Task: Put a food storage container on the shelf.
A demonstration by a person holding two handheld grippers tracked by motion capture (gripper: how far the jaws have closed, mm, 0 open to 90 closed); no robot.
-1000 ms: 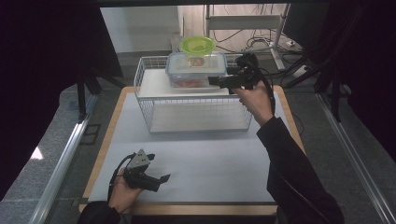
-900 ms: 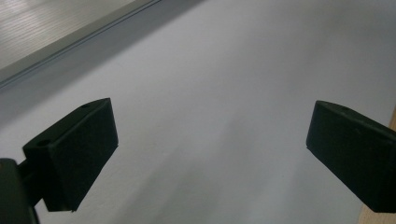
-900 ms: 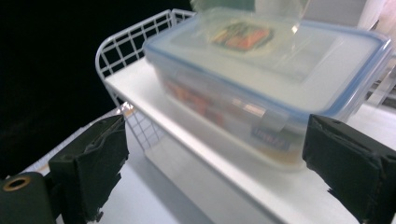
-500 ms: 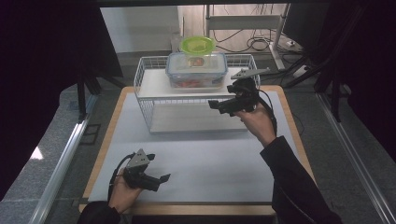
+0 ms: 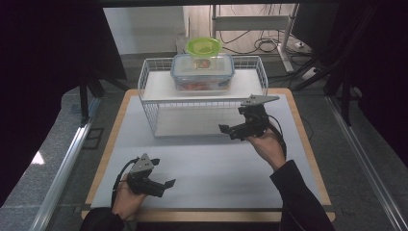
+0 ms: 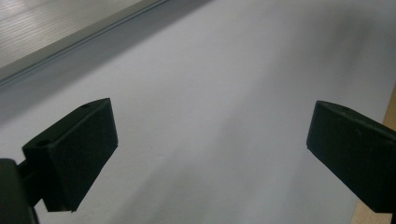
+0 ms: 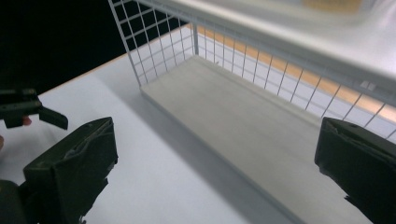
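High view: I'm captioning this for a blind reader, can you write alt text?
A clear plastic lidded food box sits on the top shelf of a white wire rack, a lime-green bowl behind it. In front of the rack, the right gripper hangs open and empty; the left gripper rests near the white table's front edge.

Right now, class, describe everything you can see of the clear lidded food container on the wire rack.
The food container is a rounded-corner rectangular box of clear plastic with a blue-edged clip lid, shut. Something reddish-orange shows through it; what it is cannot be told. It sits flat and level on the top shelf of the white wire rack, near the middle. A green bowl appears at its far edge; contact is unclear.
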